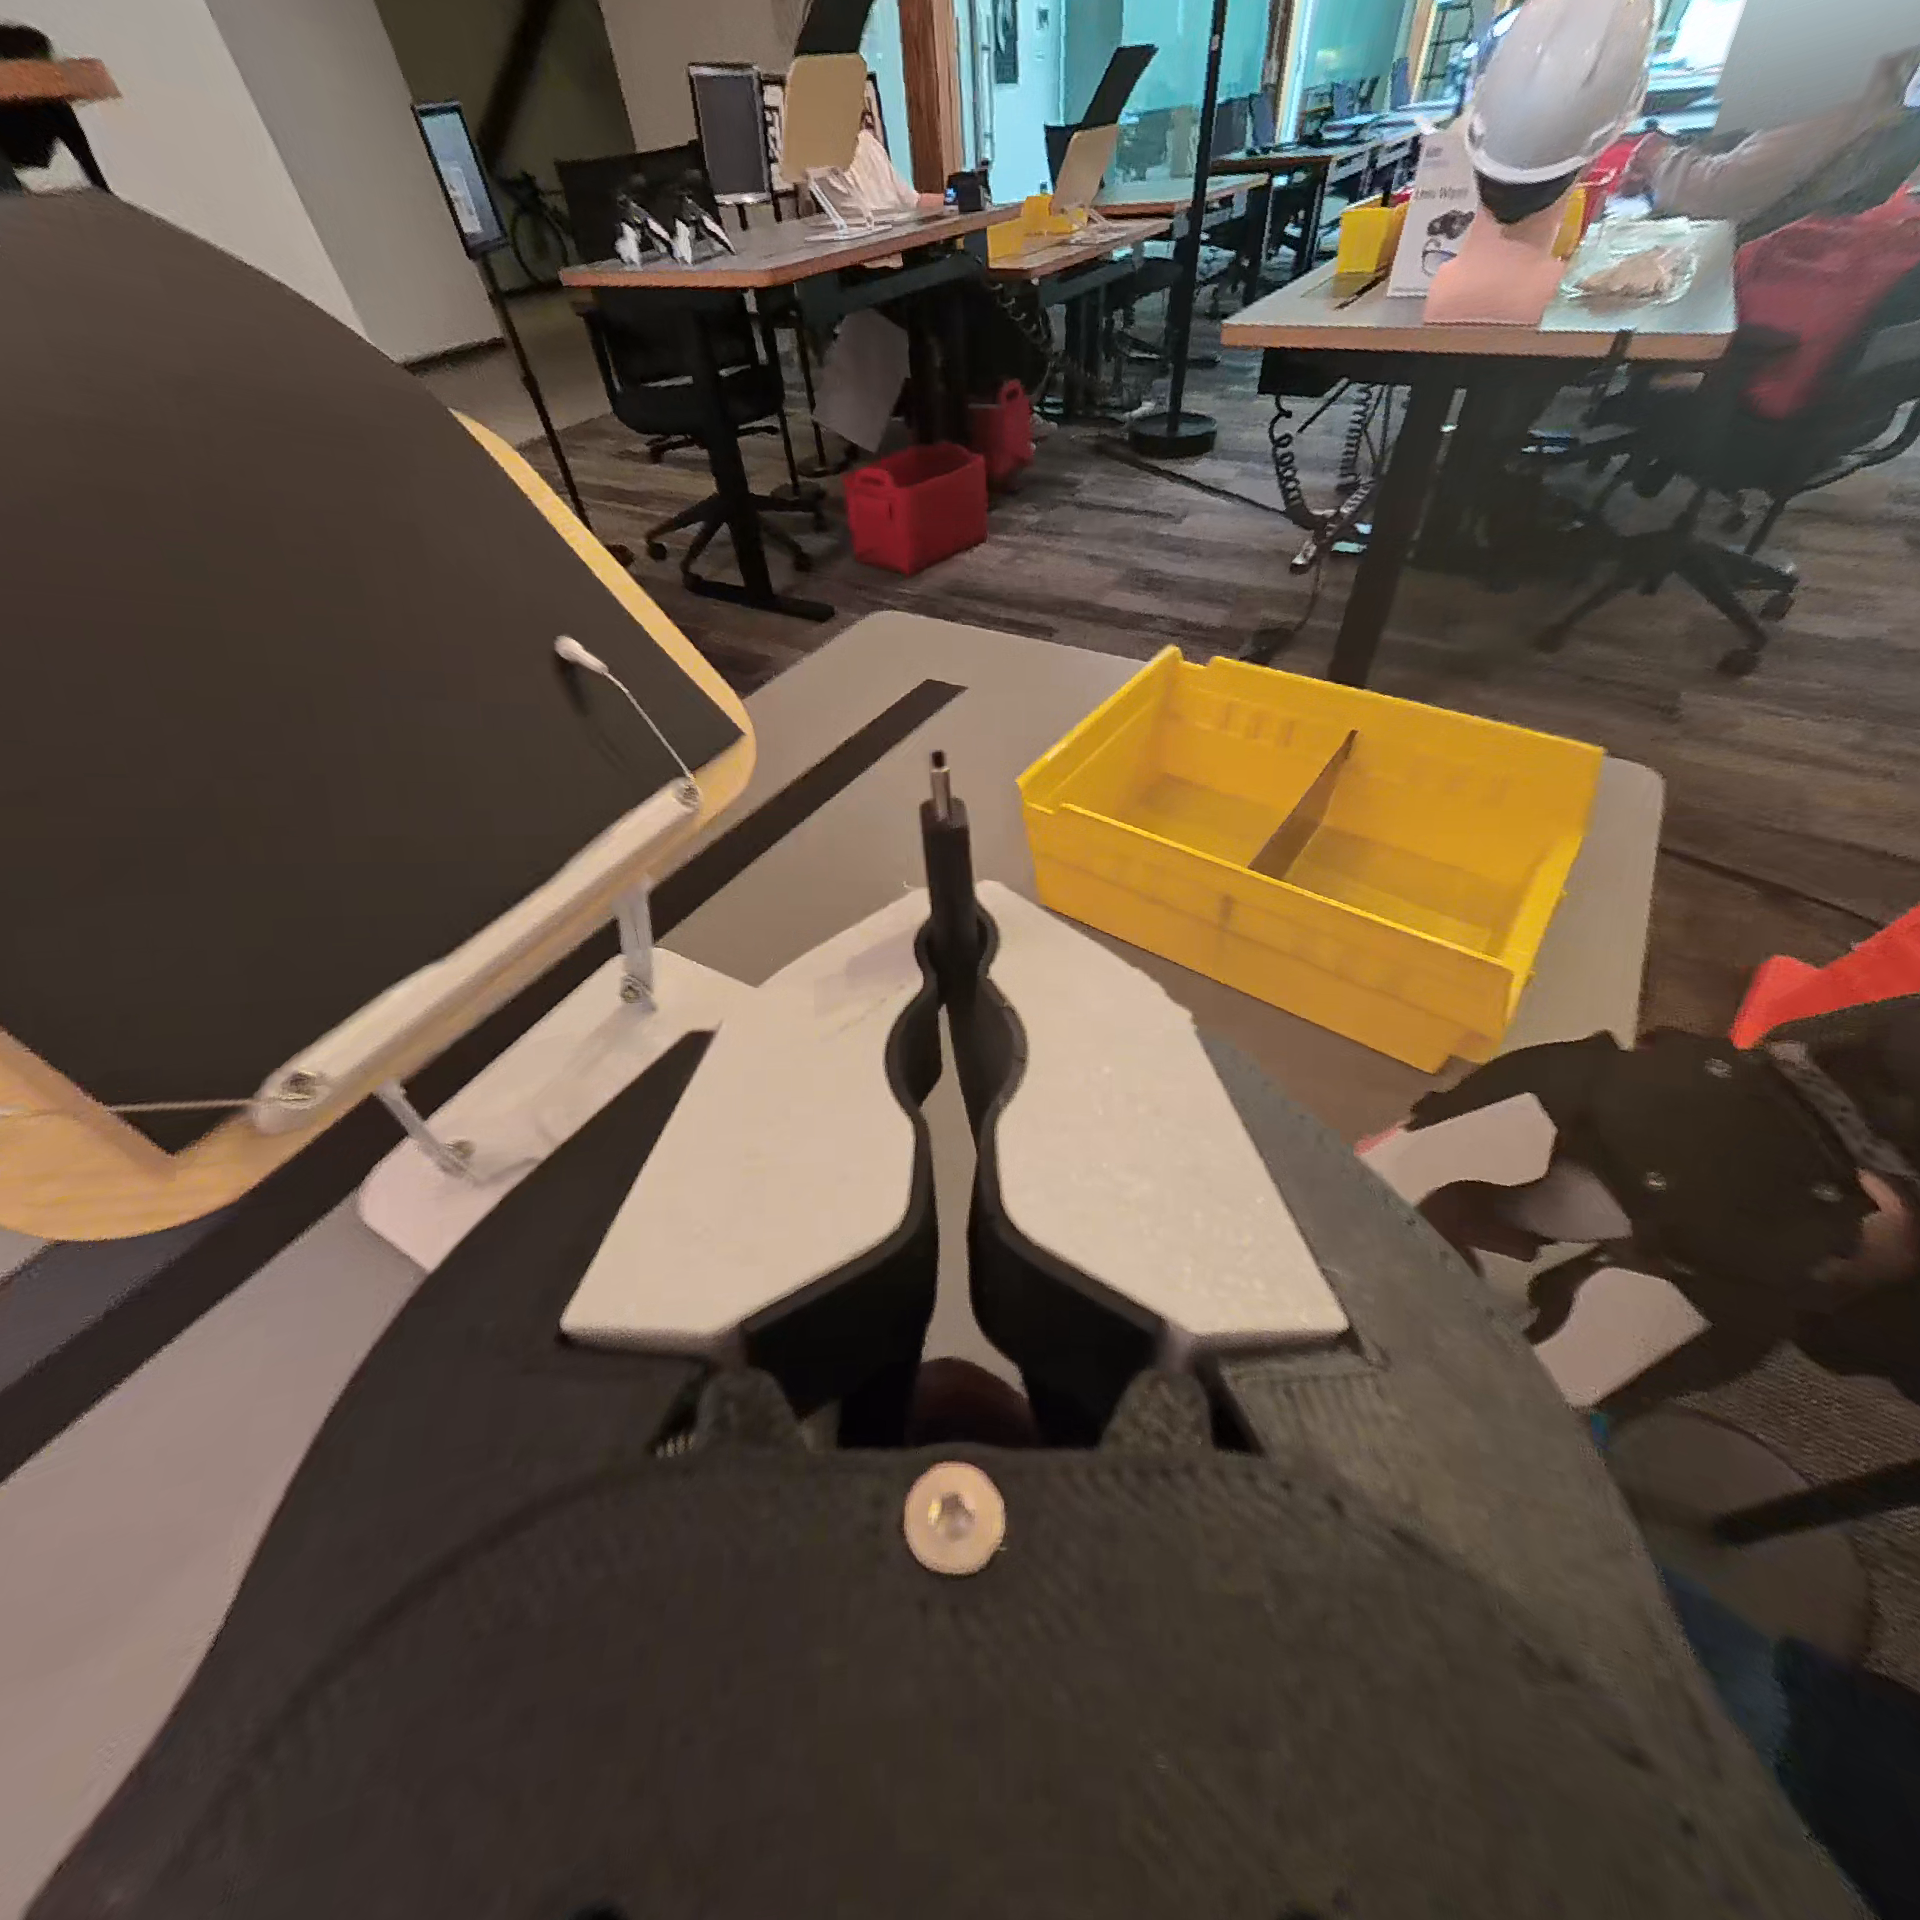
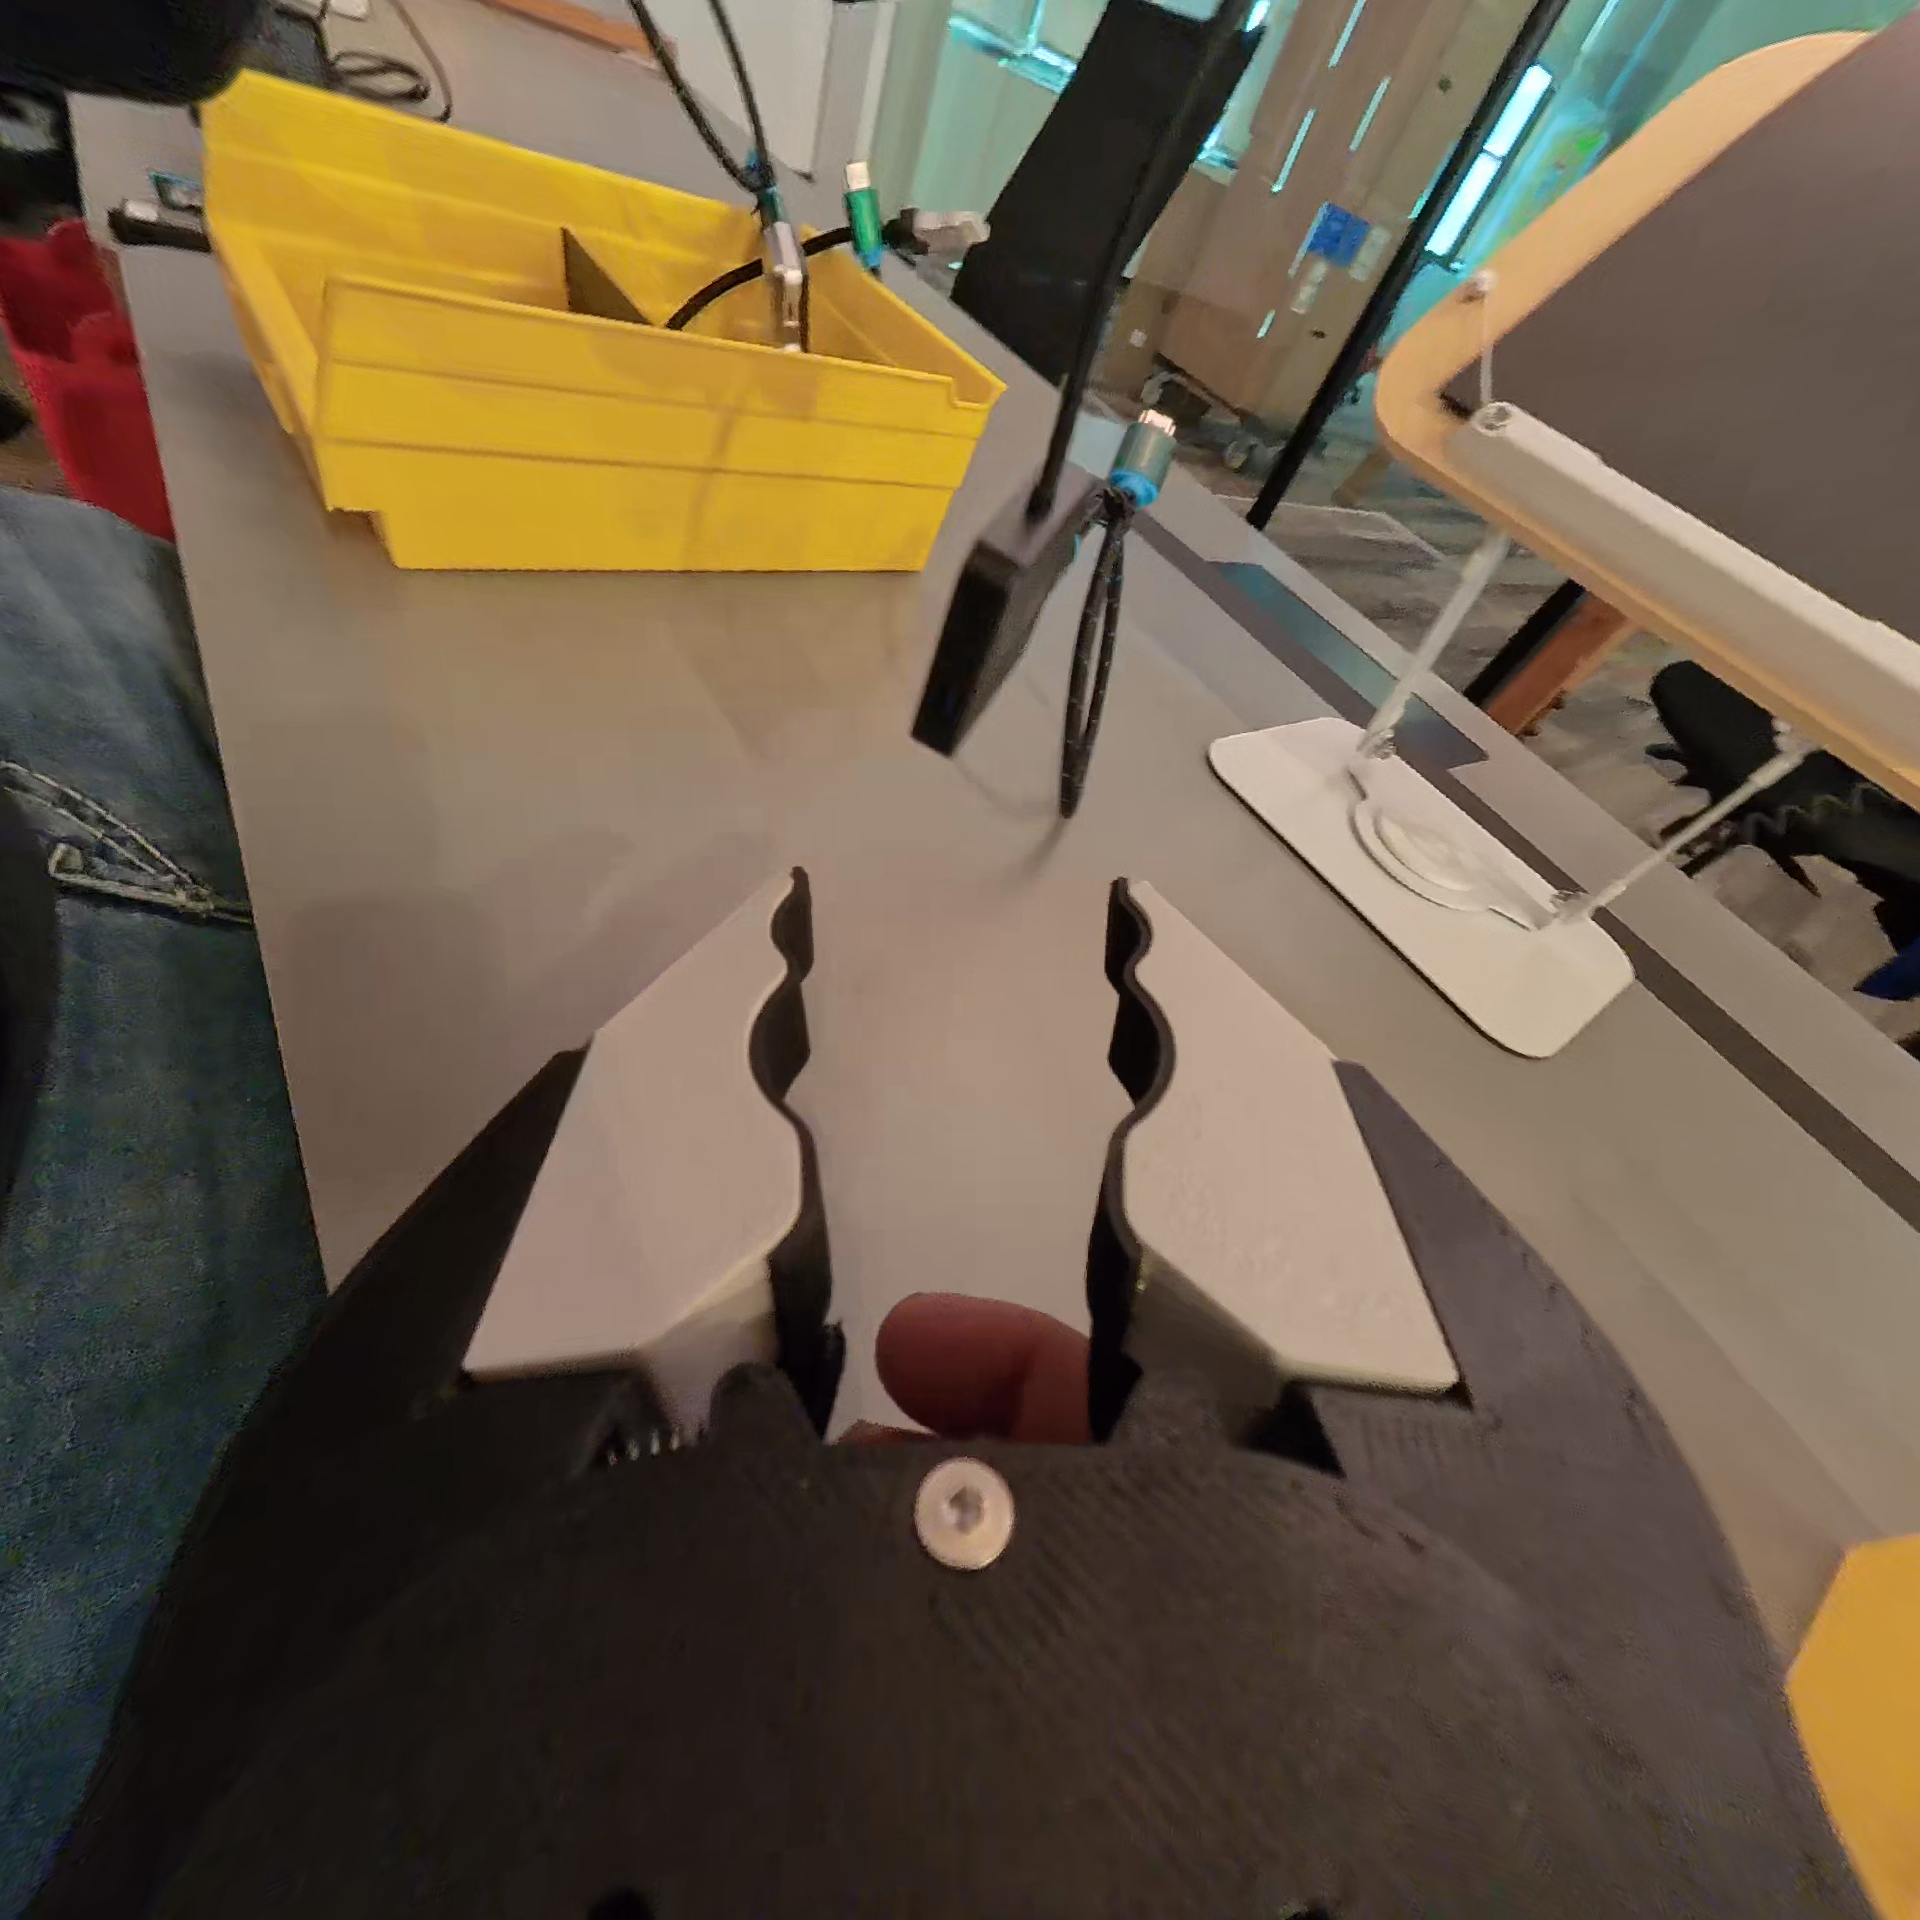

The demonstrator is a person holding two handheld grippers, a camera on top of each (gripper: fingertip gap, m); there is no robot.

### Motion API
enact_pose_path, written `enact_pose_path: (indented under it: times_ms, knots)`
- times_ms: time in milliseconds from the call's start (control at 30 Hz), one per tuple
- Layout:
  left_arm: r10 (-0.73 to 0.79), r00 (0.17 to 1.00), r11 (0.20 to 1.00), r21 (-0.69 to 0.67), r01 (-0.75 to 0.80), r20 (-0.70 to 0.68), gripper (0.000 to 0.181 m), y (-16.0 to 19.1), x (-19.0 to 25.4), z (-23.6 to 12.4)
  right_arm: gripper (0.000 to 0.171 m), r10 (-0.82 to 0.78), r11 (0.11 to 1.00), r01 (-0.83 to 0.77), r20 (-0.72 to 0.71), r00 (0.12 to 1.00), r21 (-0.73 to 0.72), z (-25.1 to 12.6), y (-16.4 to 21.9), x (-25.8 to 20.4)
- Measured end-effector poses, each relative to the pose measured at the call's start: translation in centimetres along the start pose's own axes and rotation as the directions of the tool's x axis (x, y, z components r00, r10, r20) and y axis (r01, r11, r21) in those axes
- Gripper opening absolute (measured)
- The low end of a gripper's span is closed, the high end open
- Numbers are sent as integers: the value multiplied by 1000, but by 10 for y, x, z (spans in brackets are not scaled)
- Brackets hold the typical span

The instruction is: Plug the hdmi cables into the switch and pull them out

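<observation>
On the grey table (image 1: 1195, 727), the left gripper (image 1: 956, 956) is pressed together on a thin black cable (image 1: 948, 862), whose small metal plug tip (image 1: 938, 795) sticks out past the fingertips and points away toward the far table edge. Beyond it and to the right stands a yellow bin (image 1: 1309, 935) with a dark divider (image 1: 1304, 805) across its middle; in the left wrist view both compartments look empty. At the left of that view a dark board with a pale wooden edge (image 1: 260, 675) tilts on a white stand (image 1: 540, 1091). The right gripper (image 1: 1455, 1153) shows low at the right edge there, just over the table. In the right wrist view, the right gripper (image 2: 961, 894) has its fingers spread wide with nothing between them, only bare table. Ahead of it, a flat black box, the switch (image 2: 987, 634), hangs tilted above the table from a black cable (image 2: 1091, 343) that enters its upper end; a braided cable (image 2: 1091, 665) loops down beside it, with a grey-and-blue plug (image 2: 1143, 457) near its top. Farther back, more cables with metal and green plugs (image 2: 862, 218) dangle over the bin (image 2: 623, 468). Blue jeans (image 2: 114, 935) fill the left edge.
</observation>
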State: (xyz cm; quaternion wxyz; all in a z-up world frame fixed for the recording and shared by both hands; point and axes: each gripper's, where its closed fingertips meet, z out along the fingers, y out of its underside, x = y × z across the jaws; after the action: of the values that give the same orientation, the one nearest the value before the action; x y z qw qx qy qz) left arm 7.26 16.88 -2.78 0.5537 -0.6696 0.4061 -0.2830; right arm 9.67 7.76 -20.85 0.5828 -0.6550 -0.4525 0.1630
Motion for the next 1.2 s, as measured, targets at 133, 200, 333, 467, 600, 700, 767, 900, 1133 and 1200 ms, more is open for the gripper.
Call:
enact_pose_path:
  times_ms: [133, 200, 333, 467, 600, 700, 767, 900, 1133, 1200]
  knots:
    - [-36, 999, 999, -37, 34, -29, 0, 22, 16, 2, 67, -67, 995, 69, 39, 997, -76, 17, 10, -7]
    - [-41, 999, 998, -56, 39, -35, 0, 36, 23, 3, 70, -86, 989, 93, 57, 995, -116, 25, 19, -10]
    - [-82, 995, 992, -102, 77, -53, 0, 69, 40, 11, 68, -88, 981, 99, 69, 994, -169, 35, 33, -13]
    - [-81, 995, 986, -152, 73, -51, 0, 104, 57, 24, 64, -102, 968, 111, 51, 993, -227, 31, 47, -7]
    - [-58, 998, 979, -197, 51, -28, 0, 138, 66, 37, 54, -46, 966, 48, 12, 999, -253, 16, 58, 8]
    - [-48, 999, 971, -237, 41, -26, 0, 165, 78, 43, 45, 15, 960, -34, -69, 998, -279, 5, 66, 27]
    - [-14, 999, 965, -264, 4, -36, 0, 180, 88, 46, 43, 64, 957, -94, -115, 991, -275, 2, 69, 39]
    - [49, 997, 946, -317, -64, -53, 0, 206, 107, 50, 55, 141, 940, -174, -131, 981, -294, 12, 77, 44]
    - [12, 987, 941, -332, -66, -162, 0, 223, 125, 51, 60, 136, 904, -163, -96, 986, -395, 53, 99, 49]
    - [-48, 983, 946, -323, -12, -176, 2, 223, 125, 47, 60, 133, 899, -154, -80, 988, -409, 64, 102, 53]
